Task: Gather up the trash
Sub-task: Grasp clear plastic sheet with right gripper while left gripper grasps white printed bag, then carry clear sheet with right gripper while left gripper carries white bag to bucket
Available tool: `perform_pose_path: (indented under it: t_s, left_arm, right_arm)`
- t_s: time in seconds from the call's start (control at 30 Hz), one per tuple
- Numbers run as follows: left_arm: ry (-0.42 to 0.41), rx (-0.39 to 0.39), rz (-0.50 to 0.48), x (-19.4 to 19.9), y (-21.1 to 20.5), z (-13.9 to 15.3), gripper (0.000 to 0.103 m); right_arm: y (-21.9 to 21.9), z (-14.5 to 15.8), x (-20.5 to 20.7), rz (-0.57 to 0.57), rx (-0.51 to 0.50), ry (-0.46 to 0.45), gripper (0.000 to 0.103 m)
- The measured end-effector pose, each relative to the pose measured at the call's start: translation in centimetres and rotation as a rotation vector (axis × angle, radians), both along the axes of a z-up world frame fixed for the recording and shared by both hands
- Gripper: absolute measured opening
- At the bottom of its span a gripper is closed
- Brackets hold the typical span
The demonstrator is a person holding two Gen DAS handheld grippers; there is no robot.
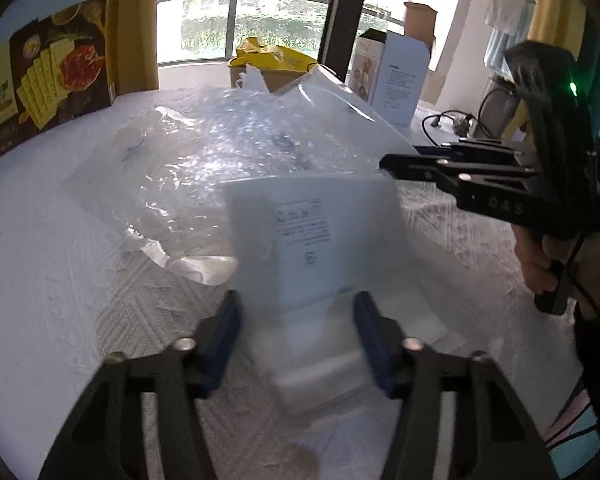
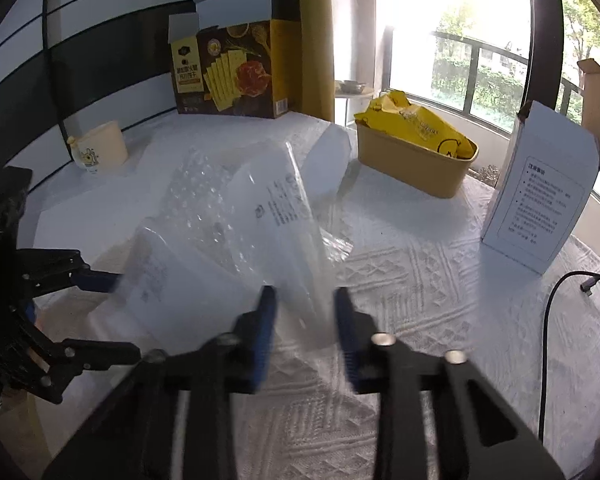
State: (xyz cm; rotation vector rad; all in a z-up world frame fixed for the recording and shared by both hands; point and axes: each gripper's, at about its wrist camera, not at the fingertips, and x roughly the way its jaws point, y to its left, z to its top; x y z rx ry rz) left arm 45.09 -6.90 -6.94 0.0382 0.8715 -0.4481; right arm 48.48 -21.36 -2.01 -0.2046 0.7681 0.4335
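While the clear plastic bags (image 1: 236, 152) lie on the white tablecloth (image 1: 60, 272), the left gripper (image 1: 296, 340) stands wide open around a printed bag (image 1: 312, 236). The right gripper (image 2: 305, 332) is half open with a bag edge between its fingers, not clamped.

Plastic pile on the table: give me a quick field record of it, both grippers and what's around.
surface: white textured tablecloth
trash: clear plastic bags and bubble wrap, heaped at centre
left gripper: open, fingers either side of a printed bag
right gripper: open, at the pile's edge
bin candidate: tan tub holding a yellow bag
other items: cracker box, white carton, cream cup, black cable
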Motion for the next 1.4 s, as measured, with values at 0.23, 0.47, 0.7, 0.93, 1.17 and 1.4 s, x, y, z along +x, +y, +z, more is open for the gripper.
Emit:
perform_pose_path:
  t_s: [0.23,0.47,0.7,0.93,1.17,1.4]
  left_arm:
    - [-0.027,-0.034,0.022,-0.4,0.7,0.4,0.013]
    - [-0.091,-0.073,0.070,-1.8,2.1,1.9,0.001]
    - [-0.203,-0.109,0.096,-4.4,2.9,5.5,0.000]
    - [-0.294,-0.157,0.125,-7.6,4.2,8.7,0.000]
    - [-0.361,-0.181,0.143,-11.6,5.3,10.9,0.000]
    - [-0.405,-0.196,0.157,-15.2,6.4,12.3,0.000]
  right_arm:
    - [0.0,0.4,-1.3,-0.003,-0.052,-0.072,0.003]
    - [-1.4,2.6,-3.5,-0.049,-0.040,-0.180,0.002]
    - [-3.0,5.4,-6.7,-0.099,-0.023,-0.279,0.002]
    - [-4.1,8.4,-11.1,-0.119,0.019,-0.338,0.002]
    - [-4.0,10.1,-17.7,-0.110,0.007,-0.411,0.002]
    - [-2.2,10.7,-22.3,-0.056,-0.001,-0.428,0.002]
